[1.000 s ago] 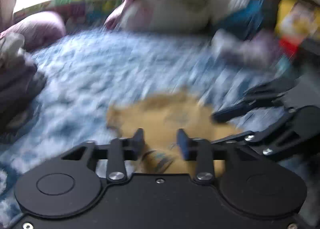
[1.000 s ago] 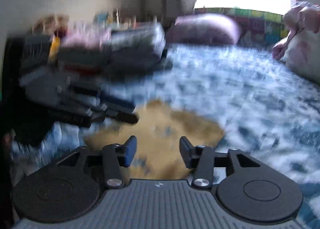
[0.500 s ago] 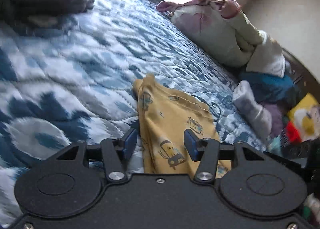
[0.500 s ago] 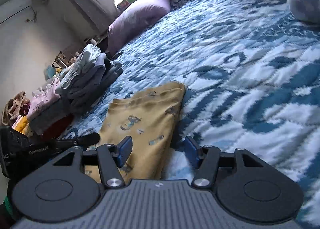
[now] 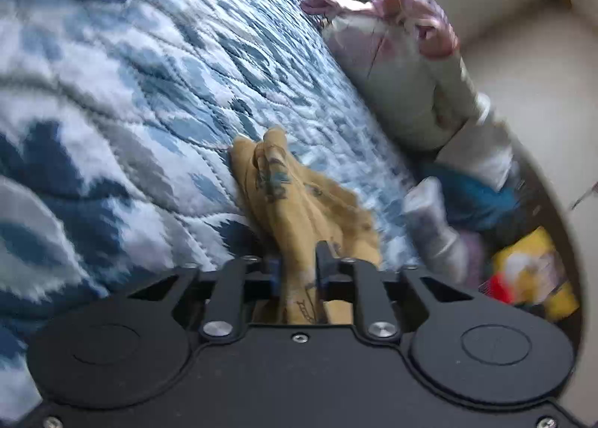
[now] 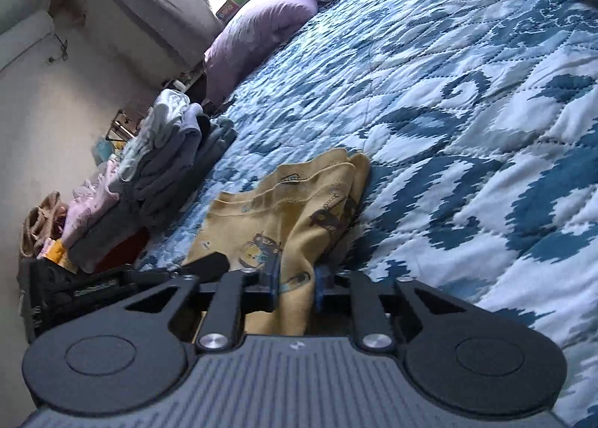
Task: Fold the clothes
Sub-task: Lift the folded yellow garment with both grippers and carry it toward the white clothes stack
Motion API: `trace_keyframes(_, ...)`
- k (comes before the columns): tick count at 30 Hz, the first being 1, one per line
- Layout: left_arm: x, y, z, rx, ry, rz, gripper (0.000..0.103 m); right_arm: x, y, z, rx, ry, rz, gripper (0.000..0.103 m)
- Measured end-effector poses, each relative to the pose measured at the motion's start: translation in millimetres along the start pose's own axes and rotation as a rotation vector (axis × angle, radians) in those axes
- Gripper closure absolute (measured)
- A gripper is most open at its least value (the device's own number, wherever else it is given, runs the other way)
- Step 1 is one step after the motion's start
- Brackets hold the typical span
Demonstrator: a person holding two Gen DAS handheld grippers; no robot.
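Both hand-held grippers are now pinching cloth where half a second back their fingers were standing spread over the flat yellow garment, and the fabric is bunching up off the bed.

Looking along the left wrist view, I am seeing the left hand-held gripper [image 5: 298, 271] pressed together on a fold of the yellow garment [image 5: 295, 200], the cloth squeezed into a narrow ridge between the two blue pads. From the pinch, the garment is running away toward 11 o'clock, its far tip [image 5: 274, 136] resting on the blue-and-white quilt [image 5: 130, 99]. So its long axis is lying nearly in line with my fingers, tilted slightly left. A heap of unfolded laundry [image 5: 407, 91] is sitting at about 2 o'clock, apart from the garment.

Switching to the right wrist view, I am seeing the right hand-held gripper [image 6: 295, 280] likewise clamped on the near edge of the same yellow garment [image 6: 284, 211]. Here the cloth is stretching off toward 12 to 1 o'clock, its far hem [image 6: 336, 162] lying on the quilt [image 6: 467, 110]. The other gripper's dark linkage [image 6: 112, 284] is showing at 9 o'clock, close beside mine, so both are holding the same near end. A stack of folded clothes [image 6: 175, 151] is sitting at 10 o'clock, and a lilac pillow [image 6: 261, 24] further off at 11 o'clock.

I am judging that the next move is carrying this near end forward along that axis, over to the far hem; neither arm is nearer, so both should be travelling together.
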State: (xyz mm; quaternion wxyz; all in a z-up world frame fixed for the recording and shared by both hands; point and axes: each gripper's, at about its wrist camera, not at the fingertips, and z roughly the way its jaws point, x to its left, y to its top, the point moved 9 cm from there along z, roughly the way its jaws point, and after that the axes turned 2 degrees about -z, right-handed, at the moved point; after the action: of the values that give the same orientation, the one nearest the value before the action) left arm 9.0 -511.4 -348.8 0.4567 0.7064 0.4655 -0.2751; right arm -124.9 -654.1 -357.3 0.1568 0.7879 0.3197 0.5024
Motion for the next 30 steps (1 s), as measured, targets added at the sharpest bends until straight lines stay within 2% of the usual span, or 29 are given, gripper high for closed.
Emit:
trace_keyframes(3,-16.3,-9.7,-21.0,-0.005,-0.058,-0.057,0.091,3.4,2.6,-18.5,-0.021,0.062,0.094,0.087)
trace_keyframes(5,-23.6,-22.0,-32.1,-0.001,-0.071,-0.085,0.089,14.8,2.5,-41.6,-0.041,0.09,0.109,0.088)
trace_keyframes(6,-20.5,-29.7,-35.6,-0.003,-0.035,-0.082,0.083,19.2,1.5,-52.7,-0.052,0.098,0.115,0.087)
trace_keyframes(7,-14.5,-37.0,-38.9,-0.012,0.031,-0.054,0.077,17.8,-3.7,-60.1,-0.057,0.072,0.11,0.085)
trace_keyframes(8,-8.2,-43.6,-41.1,-0.014,0.099,-0.014,0.062,13.1,-11.4,-65.2,-0.058,0.027,0.098,0.068)
trace_keyframes(9,-4.5,-48.4,-43.3,-0.007,0.131,0.017,0.062,8.4,-18.9,-70.6,-0.058,-0.019,0.086,0.034)
trace_keyframes(10,-4.3,-51.9,-47.2,0.003,0.117,0.019,0.062,3.7,-26.3,-73.7,-0.054,-0.052,0.074,0.027)
trace_keyframes(11,-5.2,-54.1,-51.8,0.008,0.104,0.013,0.057,-1.0,-33.6,-75.4,-0.047,-0.078,0.062,0.033)
trace_keyframes(12,-7.5,-55.0,-56.8,0.002,0.093,0.005,0.05,-1.5,-37.5,-77.5,-0.044,-0.081,0.054,0.033)
trace_keyframes(15,-9.3,-60.3,-56.3,-0.005,0.109,0.036,0.049,4.2,-43.0,-76.2,-0.043,-0.039,0.023,0.033)
trace_keyframes(16,-10.1,-61.7,-53.8,-0.008,0.11,0.05,0.049,2.8,-43.5,-71.4,-0.049,-0.047,0.002,0.036)
trace_keyframes(17,-11.3,-62.2,-49.9,-0.016,0.106,0.065,0.049,0.6,-42.5,-66.5,-0.061,-0.062,-0.017,0.043)
trace_keyframes(20,-13.1,-61.4,-37.7,-0.048,0.107,0.1,0.053,-2.0,-33.9,-54.4,-0.067,-0.055,-0.006,0.044)
trace_keyframes(23,-12.0,-55.8,-19.0,-0.061,0.125,0.146,0.075,-1.3,-28.9,-43.1,-0.066,-0.074,-0.025,0.051)
trace_keyframes(24,-9.5,-54.4,-15.0,-0.059,0.118,0.13,0.082,-0.6,-28.2,-40.2,-0.062,-0.079,-0.031,0.062)
trace_keyframes(26,-9.7,-53.6,-10.3,-0.05,0.107,0.116,0.089,-2.9,-26.9,-34.9,-0.049,-0.064,-0.006,0.079)
trace_keyframes(27,-11.7,-53.9,-10.8,-0.047,0.105,0.114,0.091,-4.4,-26.2,-32.3,-0.042,-0.053,0.011,0.084)
trace_keyframes(30,-23.3,-54.8,-20.4,-0.05,0.102,0.124,0.091,-0.9,-26.2,-36.7,-0.042,-0.032,0.03,0.087)
